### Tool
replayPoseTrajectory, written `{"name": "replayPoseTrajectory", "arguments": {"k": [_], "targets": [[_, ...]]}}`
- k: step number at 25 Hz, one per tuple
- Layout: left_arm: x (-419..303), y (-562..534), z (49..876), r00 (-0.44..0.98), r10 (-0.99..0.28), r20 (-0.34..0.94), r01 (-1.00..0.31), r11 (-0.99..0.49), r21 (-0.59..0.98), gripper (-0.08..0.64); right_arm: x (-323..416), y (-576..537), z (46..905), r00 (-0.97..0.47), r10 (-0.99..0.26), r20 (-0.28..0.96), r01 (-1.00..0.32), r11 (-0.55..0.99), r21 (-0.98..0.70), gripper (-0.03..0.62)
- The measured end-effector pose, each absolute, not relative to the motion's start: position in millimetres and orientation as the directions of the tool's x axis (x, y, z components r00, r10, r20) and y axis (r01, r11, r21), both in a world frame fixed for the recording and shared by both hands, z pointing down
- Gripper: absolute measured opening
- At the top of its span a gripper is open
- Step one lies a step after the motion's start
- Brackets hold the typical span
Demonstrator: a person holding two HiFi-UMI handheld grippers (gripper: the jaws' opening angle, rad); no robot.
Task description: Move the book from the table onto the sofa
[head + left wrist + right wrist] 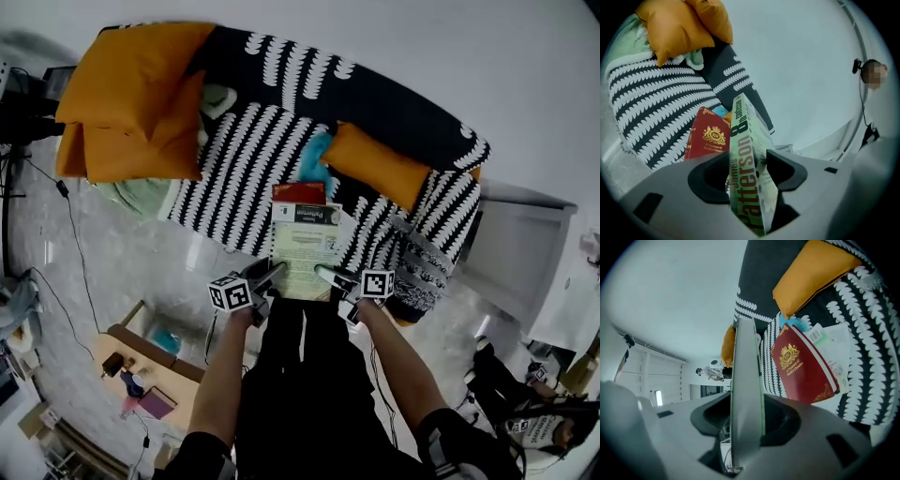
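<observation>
Flat pale-green paperback, edges clamped in L gripper & R gripper, above leaf-patterned blk/wht fabric sofa

The person wears black trousers and dark short sleeves. The left gripper and right gripper are grey with black pads. Each bears a white cube of black square markers.

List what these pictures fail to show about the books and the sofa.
The sofa under the green book: head view, the book covers it; contact unclear.
The red book: head view, mostly behind the green book.
The blue thing: every view, books and an orange cushion overlap it; unidentifiable.
</observation>
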State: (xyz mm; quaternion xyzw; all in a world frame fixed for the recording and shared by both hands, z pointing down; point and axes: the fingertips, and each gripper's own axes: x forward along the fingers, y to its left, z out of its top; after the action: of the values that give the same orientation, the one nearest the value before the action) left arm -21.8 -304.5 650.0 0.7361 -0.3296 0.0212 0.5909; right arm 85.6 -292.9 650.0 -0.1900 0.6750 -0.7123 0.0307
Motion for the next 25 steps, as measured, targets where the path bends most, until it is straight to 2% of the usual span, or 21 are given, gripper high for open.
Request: {"name": "replayPoseTrajectory", "arguments": {"k": [7, 14, 18, 22, 25], "targets": [[-22.1, -341.9, 720.7, 0.774, -0.466, 0.428, -0.516, -0.075, 0.853, 0.238, 85.0, -324.7, 719.2, -0.907, -0.345, 0.241, -0.202, -0.145, -0.969, 0.181], [-23.1, -333.0, 765.0, 0.756, -0.469, 0.457, -0.495, 0.047, 0.868, 0.239, 88.6, -321.4, 753.8, -0.881, -0.358, 0.309, -0.273, -0.149, -0.950, 0.184], [-20.5, -332.9, 777.5, 0.757, -0.449, 0.474, -0.506, 0.057, 0.861, 0.241, 90.6, -324.5, 766.2, -0.845, -0.354, 0.401, -0.407, -0.062, -0.911, 0.207], [-25.5, -340.5, 787.9, 0.719, -0.437, 0.540, -0.572, 0.070, 0.817, 0.241, 91.1, -332.8, 769.6, -0.778, -0.361, 0.515, -0.571, 0.063, -0.819, 0.219], [-17.9, -349.6, 782.7, 0.735, -0.463, 0.496, -0.509, 0.106, 0.854, 0.241, 99.2, -334.7, 772.0, -0.731, -0.374, 0.572, -0.644, 0.100, -0.758, 0.221]]}}
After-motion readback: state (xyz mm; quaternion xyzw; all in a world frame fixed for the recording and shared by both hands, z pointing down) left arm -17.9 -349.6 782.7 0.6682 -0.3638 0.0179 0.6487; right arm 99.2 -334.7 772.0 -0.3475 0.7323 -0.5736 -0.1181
